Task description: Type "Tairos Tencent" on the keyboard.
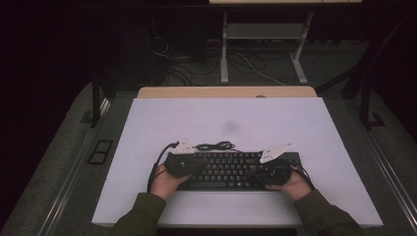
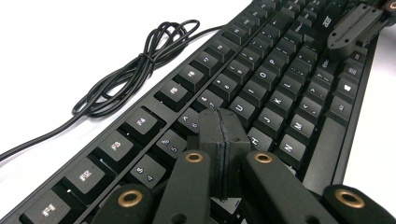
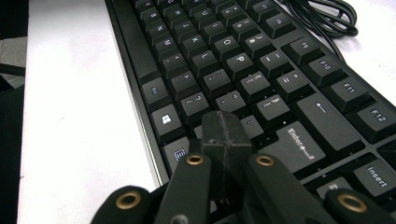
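A black keyboard (image 1: 228, 168) lies near the front of the white table (image 1: 221, 123). My left gripper (image 1: 189, 164) rests over its left end, and my right gripper (image 1: 268, 172) over its right end. In the left gripper view the left gripper (image 2: 219, 122) has its jaws pressed together, empty, just above the number and letter rows of the keyboard (image 2: 261, 79). The other gripper (image 2: 352, 25) shows at the far end there. In the right gripper view the right gripper (image 3: 224, 123) is shut too, hovering over keys beside the Enter key of the keyboard (image 3: 224, 51).
The keyboard's black cable (image 1: 215, 145) lies bundled just behind it, seen coiled as cable (image 2: 135, 70) and cable (image 3: 322, 16). A wooden strip (image 1: 226, 92) borders the table's far edge. Beyond it stand a desk frame (image 1: 263, 46) and floor wires.
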{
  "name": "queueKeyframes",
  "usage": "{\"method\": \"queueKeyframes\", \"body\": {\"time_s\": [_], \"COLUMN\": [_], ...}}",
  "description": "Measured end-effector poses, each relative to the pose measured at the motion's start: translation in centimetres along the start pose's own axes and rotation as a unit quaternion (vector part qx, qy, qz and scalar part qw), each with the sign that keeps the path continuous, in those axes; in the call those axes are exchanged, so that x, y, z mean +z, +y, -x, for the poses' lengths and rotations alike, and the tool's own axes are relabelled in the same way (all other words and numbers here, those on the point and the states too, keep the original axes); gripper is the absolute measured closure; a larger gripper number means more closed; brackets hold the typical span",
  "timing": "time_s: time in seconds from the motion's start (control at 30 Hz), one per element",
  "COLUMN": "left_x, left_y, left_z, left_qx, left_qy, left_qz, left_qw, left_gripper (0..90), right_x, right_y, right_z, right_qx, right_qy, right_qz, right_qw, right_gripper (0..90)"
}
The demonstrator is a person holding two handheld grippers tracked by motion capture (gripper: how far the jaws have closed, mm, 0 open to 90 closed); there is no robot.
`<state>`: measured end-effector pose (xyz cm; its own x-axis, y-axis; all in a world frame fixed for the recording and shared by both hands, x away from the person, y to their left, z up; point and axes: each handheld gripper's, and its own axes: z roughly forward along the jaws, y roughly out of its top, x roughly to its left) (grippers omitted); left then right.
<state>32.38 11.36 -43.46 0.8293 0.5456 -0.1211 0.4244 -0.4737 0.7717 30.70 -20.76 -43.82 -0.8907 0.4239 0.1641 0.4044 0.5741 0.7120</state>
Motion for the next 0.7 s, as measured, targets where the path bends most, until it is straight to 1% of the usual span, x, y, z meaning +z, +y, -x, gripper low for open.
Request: {"method": "queueKeyframes", "body": {"time_s": [0.17, 0.2, 0.23, 0.3, 0.37, 0.43, 0.53, 0.6, 0.7], "left_x": [-0.4, -0.5, -0.7, -0.9, -1.2, -1.3, -1.6, -1.8, -2.0], "left_y": [0.1, 0.1, 0.1, 0.1, 0.0, -0.2, -0.4, -0.6, -0.8], "left_z": [0.0, 0.1, 0.0, 0.0, -0.1, -0.1, -0.1, -0.1, -0.1], "left_qx": [-0.002, -0.006, -0.004, -0.006, -0.008, -0.01, -0.007, -0.005, -0.007], "left_qy": [-0.002, -0.002, -0.002, -0.005, -0.007, -0.011, -0.014, -0.015, -0.018], "left_qz": [0.009, 0.014, 0.013, 0.02, 0.022, 0.024, 0.024, 0.024, 0.027], "left_qw": [1.0, 0.9999, 0.9999, 0.9998, 0.9997, 0.9996, 0.9996, 0.9996, 0.9995], "left_gripper": [88.8, 88.6, 87.7, 85.4, 82.4, 78.7, 71.7, 66.4, 56.8], "right_x": [0.0, 0.0, 0.0, 0.0, 0.0, 0.0, 0.0, 0.0, 0.0], "right_y": [0.0, 0.0, 0.0, 0.0, 0.0, 0.0, 0.0, 0.0, 0.0], "right_z": [0.0, 0.0, 0.0, 0.0, 0.0, 0.0, 0.0, 0.0, 0.0], "right_qx": [0.0, -0.001, -0.001, -0.002, -0.002, -0.002, -0.002, -0.002, -0.002], "right_qy": [-0.001, -0.001, -0.001, -0.001, -0.001, -0.001, -0.001, -0.001, -0.001], "right_qz": [-0.001, 0.0, 0.0, 0.0, 0.0, -0.001, 0.0, -0.001, -0.001], "right_qw": [1.0, 1.0, 1.0, 1.0, 1.0, 1.0, 1.0, 1.0, 1.0], "right_gripper": [89.4, 89.4, 89.4, 89.3, 89.3, 89.3, 89.3, 89.3, 89.4]}}
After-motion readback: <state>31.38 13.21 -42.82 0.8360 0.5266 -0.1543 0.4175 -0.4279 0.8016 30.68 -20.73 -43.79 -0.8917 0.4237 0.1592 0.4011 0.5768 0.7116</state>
